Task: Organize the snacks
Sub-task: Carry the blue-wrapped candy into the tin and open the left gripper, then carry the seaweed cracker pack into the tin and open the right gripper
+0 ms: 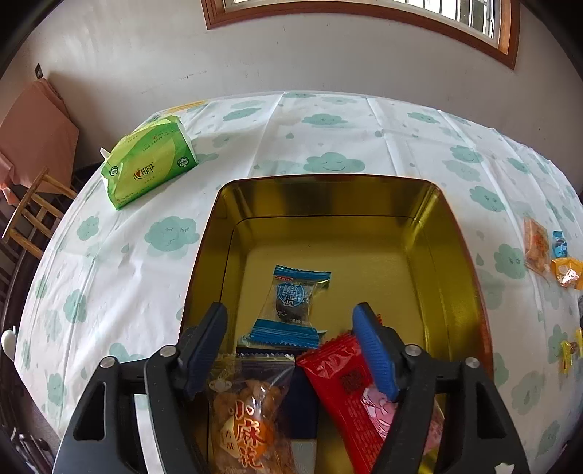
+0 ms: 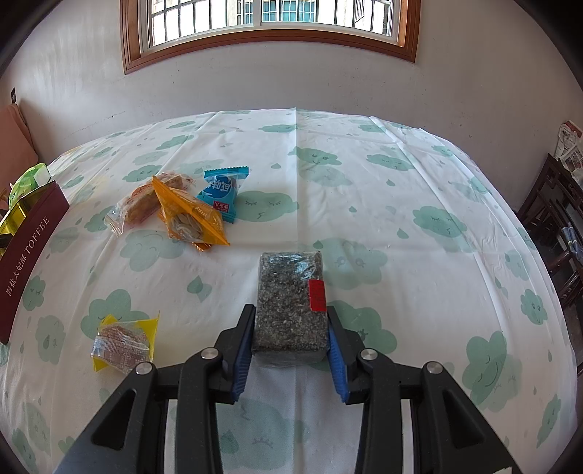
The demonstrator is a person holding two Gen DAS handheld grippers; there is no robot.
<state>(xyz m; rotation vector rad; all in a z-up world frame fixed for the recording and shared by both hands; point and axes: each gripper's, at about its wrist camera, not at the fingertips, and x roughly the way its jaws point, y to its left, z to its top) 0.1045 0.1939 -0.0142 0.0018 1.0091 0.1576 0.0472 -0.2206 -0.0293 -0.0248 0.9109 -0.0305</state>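
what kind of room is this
Most likely a home dining room. A table under a cloud-print tablecloth sits against a plain wall below a wood-framed window, with a wooden chair beside it and a tissue pack on top.

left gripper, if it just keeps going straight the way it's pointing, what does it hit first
Most likely the blue-wrapped snack lying on the gold floor of the tin. It sits right between the open fingers of the left gripper, just ahead of them. The red packet lies close by its right finger; depth is hard to judge.
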